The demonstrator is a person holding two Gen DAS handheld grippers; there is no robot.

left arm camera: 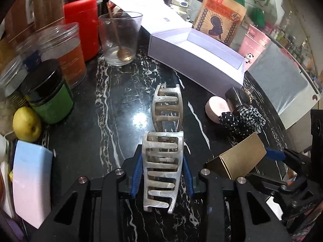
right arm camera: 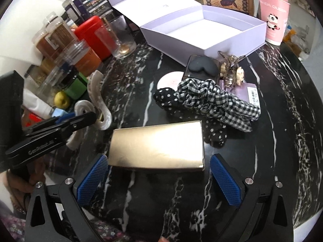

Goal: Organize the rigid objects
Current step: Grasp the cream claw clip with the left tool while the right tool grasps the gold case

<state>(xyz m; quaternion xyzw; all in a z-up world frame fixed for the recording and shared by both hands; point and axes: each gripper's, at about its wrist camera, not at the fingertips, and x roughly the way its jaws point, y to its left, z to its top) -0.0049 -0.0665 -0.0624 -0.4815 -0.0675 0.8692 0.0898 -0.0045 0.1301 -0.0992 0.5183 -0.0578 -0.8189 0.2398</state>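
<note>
We held both grippers tilted steeply down over the black marble table (left arm camera: 113, 109), side by side. Our left gripper (left arm camera: 161, 173) was closed on the marbled grey hair claw (left arm camera: 160, 171): its blue pads (left arm camera: 135, 178) pressed the claw's two flanks, and the claw stood lengthwise between them, teeth uppermost, its shape mirrored in the glossy stone just ahead. From the right wrist view the same claw (right arm camera: 97, 100) showed at the left edge, pinched in the black fingers above the tabletop.

Our right gripper (right arm camera: 159, 179) stood spread wide, one blue pad (right arm camera: 91, 179) on either side of the near end of the gold box (right arm camera: 159, 149). The left pad sat right at the box's corner — whether it touched we could not tell — while the right pad stood clear of it. The box lay flat on the table.

Beyond the box lay a gingham scrunchie (right arm camera: 218, 102) and a polka-dot scrunchie (right arm camera: 167, 98), touching each other, with a pink round compact (right arm camera: 169, 81) and a small clear flower claw (right arm camera: 232, 72) behind them. The open lilac gift box (right arm camera: 203, 34) sat at the back of the table — lid thrown back. To the left stood a glass tumbler (left arm camera: 120, 38) with a spoon in it, a red canister (left arm camera: 81, 26) and a green jar (left arm camera: 50, 98).
</note>
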